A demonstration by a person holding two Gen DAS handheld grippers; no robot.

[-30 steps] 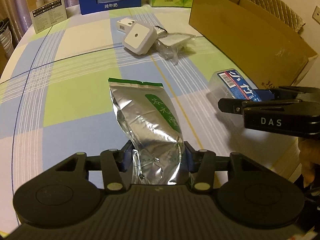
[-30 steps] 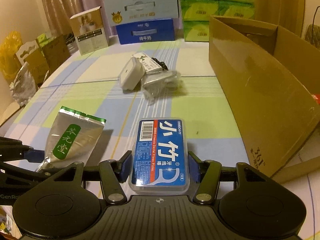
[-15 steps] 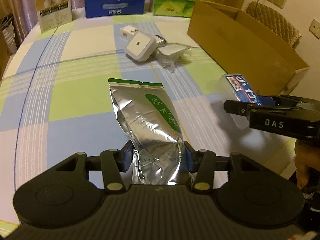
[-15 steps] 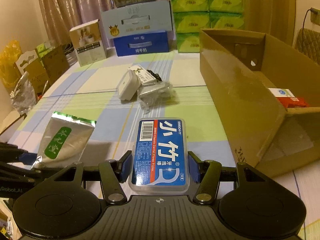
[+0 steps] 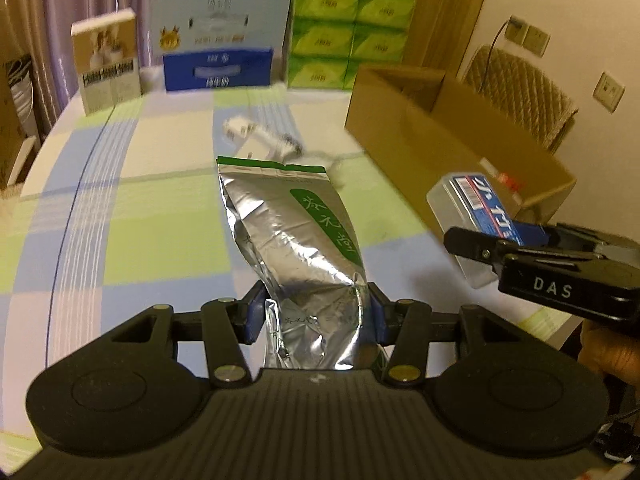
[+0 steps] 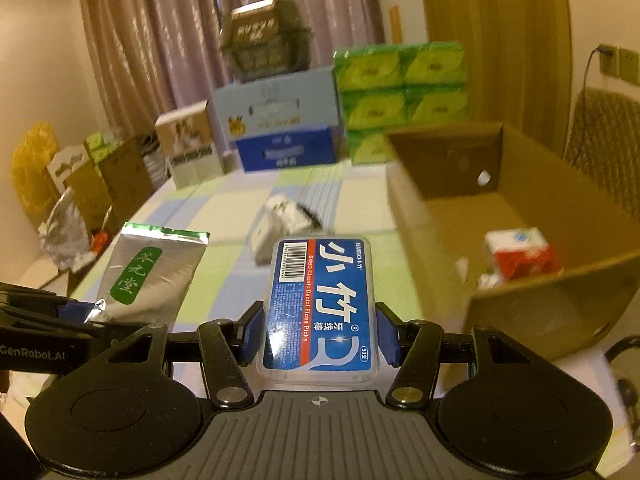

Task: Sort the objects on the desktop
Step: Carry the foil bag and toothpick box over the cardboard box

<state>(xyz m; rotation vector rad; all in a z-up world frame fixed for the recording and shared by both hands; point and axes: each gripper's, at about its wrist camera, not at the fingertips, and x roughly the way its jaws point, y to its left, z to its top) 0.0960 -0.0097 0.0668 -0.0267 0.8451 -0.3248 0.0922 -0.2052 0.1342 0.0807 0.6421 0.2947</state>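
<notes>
While a red-and-white carton (image 6: 520, 256) already lies in the cardboard box (image 6: 448, 216), the left gripper (image 5: 312, 312) clamps a foil pouch (image 5: 296, 248) and the right gripper (image 6: 318, 332) a floss box (image 6: 322, 304), both aloft; small white items (image 5: 260, 136) wait on the table (image 5: 120, 200).

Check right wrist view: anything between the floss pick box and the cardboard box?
Nothing: only bare checked tablecloth between the floss pick box and cardboard box.

Small white items (image 5: 260, 136) mid-table are motion-blurred; foil pouch's (image 5: 296, 248) base is hidden.
</notes>
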